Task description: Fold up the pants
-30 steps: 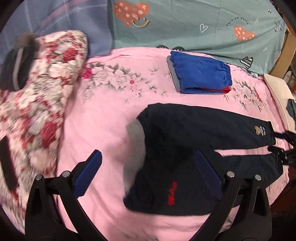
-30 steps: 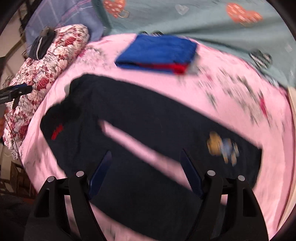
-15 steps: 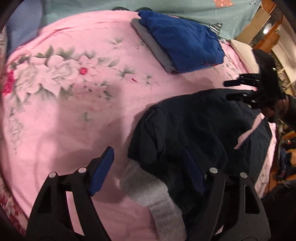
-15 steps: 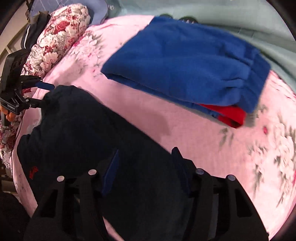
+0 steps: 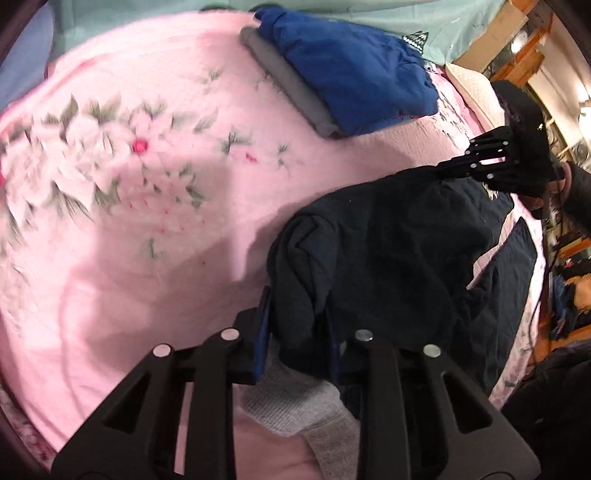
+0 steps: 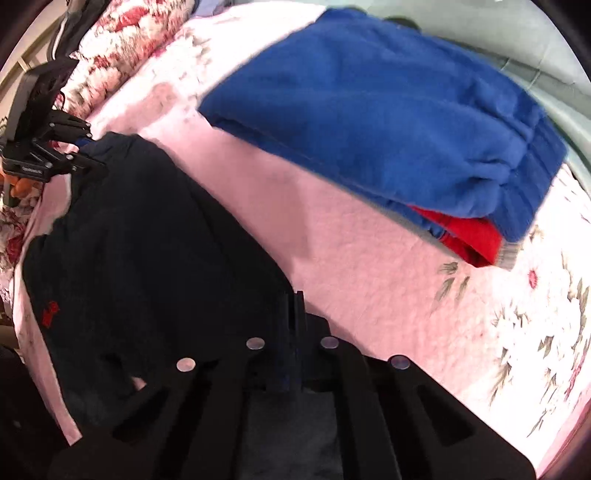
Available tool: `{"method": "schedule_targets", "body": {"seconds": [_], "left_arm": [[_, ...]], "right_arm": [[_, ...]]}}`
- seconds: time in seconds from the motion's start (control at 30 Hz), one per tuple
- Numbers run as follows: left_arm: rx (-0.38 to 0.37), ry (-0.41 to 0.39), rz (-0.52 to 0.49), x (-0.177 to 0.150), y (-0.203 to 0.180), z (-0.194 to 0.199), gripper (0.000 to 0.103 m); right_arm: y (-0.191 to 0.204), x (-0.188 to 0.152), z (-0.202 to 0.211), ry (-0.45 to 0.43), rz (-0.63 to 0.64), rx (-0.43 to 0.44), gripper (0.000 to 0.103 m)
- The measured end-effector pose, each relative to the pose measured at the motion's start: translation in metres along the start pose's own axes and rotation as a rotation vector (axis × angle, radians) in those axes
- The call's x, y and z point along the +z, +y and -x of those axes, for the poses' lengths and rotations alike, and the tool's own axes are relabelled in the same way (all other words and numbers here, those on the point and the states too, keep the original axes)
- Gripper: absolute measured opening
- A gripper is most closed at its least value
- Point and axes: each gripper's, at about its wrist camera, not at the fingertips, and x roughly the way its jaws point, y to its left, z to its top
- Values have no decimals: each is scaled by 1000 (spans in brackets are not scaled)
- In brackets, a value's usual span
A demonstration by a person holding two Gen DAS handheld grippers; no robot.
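Dark navy pants (image 5: 399, 236) lie on the pink floral bedspread (image 5: 129, 192); they also show in the right wrist view (image 6: 147, 236), with a small red logo (image 6: 49, 313). My left gripper (image 5: 297, 325) is shut on the bunched far edge of the pants at the waist end, by the grey lining (image 5: 295, 402). My right gripper (image 6: 293, 325) is shut on the far edge of the pants at the leg end. Each gripper shows in the other's view: the right one (image 5: 491, 166), the left one (image 6: 48, 147).
A folded stack with blue pants on top (image 6: 388, 107), over red (image 6: 469, 236) and grey layers (image 5: 288, 85), lies just beyond the navy pants. A floral quilt (image 6: 122, 48) is at the left. A teal heart-print blanket (image 5: 369, 14) lies behind. Wooden furniture (image 5: 517, 33) stands at the right.
Both grippers have closed on the far edge of the navy pants, left at the waist end, right at the leg end. Before, both were open above the pants.
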Motion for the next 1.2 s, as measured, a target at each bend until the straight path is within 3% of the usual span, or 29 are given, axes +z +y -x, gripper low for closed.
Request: {"method": "schedule_targets", "body": {"seconds": [0.2,0.37,0.5,0.63,0.8,0.93,1.0,1.03,1.07,1.13,1.2], "left_arm": [[109,-119,-146,1,-41,56,21],[207,-197,-324,-34,-96,106,21],[245,-204,-418,-80,-133,124,21],[239,-132,-444,-131,-159,109,21],[244,-52,-359,-180,-167,71,21],[271,-65,-248,-201,-169,68,28],[282,-95,-197,-208,-170,79,52],[296,-123,-153,-213,-168,86,75],[303,-157,-115,-217,-169,93,76],[306,-200,-12,-226,-161,101,76],[312,-242,103,-233,-148,106,76]], "right_arm": [[19,-28,83,-127,22,13,2],[72,-71,134,-149,127,35,2],[121,-122,132,-70,207,78,2],[155,-167,90,37,242,104,2],[165,-200,37,131,174,137,2],[169,-192,46,185,155,154,7],[172,-174,70,109,146,197,7],[175,-166,79,72,139,208,12],[179,-148,90,7,124,220,29],[191,-118,102,-105,113,236,46],[206,-78,102,-195,99,305,46]]}}
